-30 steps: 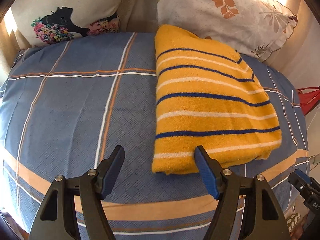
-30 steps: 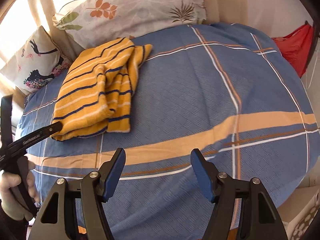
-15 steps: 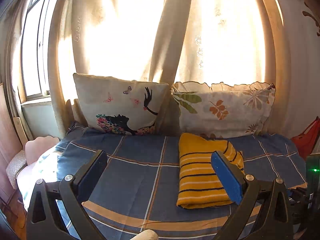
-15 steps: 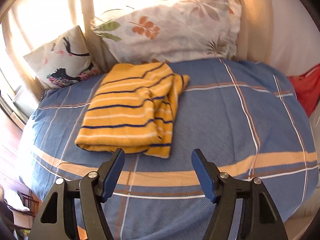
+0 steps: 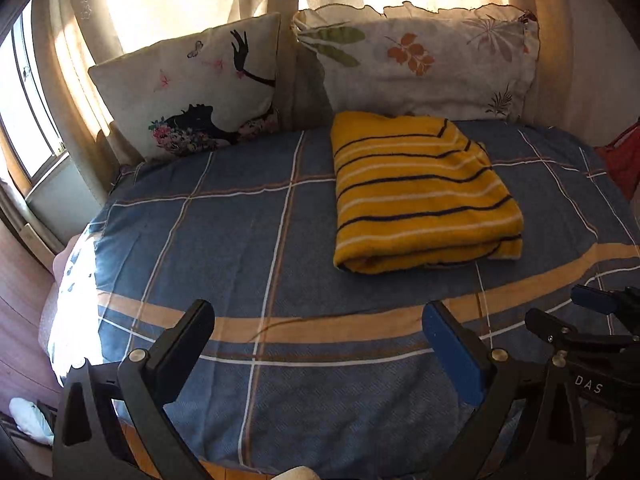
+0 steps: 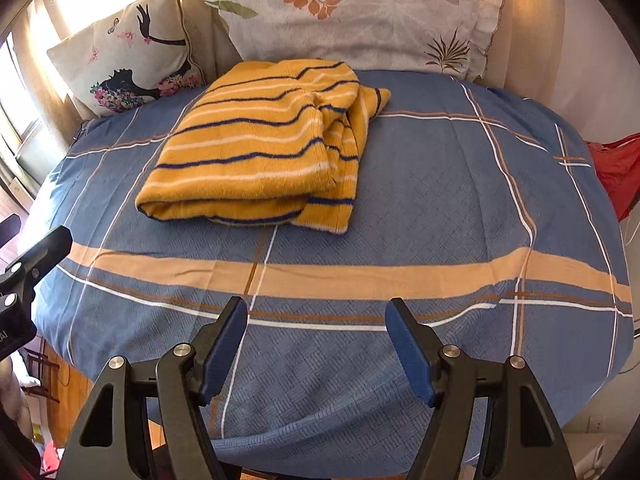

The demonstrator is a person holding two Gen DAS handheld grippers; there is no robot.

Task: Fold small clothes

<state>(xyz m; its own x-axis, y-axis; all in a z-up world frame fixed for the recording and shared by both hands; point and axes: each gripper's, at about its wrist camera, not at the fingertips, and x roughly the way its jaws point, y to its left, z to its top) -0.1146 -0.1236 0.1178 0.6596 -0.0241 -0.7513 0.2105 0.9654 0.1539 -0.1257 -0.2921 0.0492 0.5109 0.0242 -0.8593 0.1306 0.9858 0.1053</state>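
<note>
you held your left gripper (image 5: 318, 332) and right gripper (image 6: 316, 330) spread wide and empty, near the fuzzy yellow striped knit garment (image 6: 256, 152), folded into a thick rectangle on the blue plaid woven bedsheet (image 6: 440, 184).

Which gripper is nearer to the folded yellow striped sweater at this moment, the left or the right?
Right, though only slightly. The right gripper hangs open in front of the sweater, just off its near right corner. The left gripper is also open, back near the bed edge, left of the sweater.

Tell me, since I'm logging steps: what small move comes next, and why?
Probably none on the sweater: it lies folded on the bed, though one layer sticks out at its right edge. Both hand-held grippers, left and right, hang open and clear of it.
</note>
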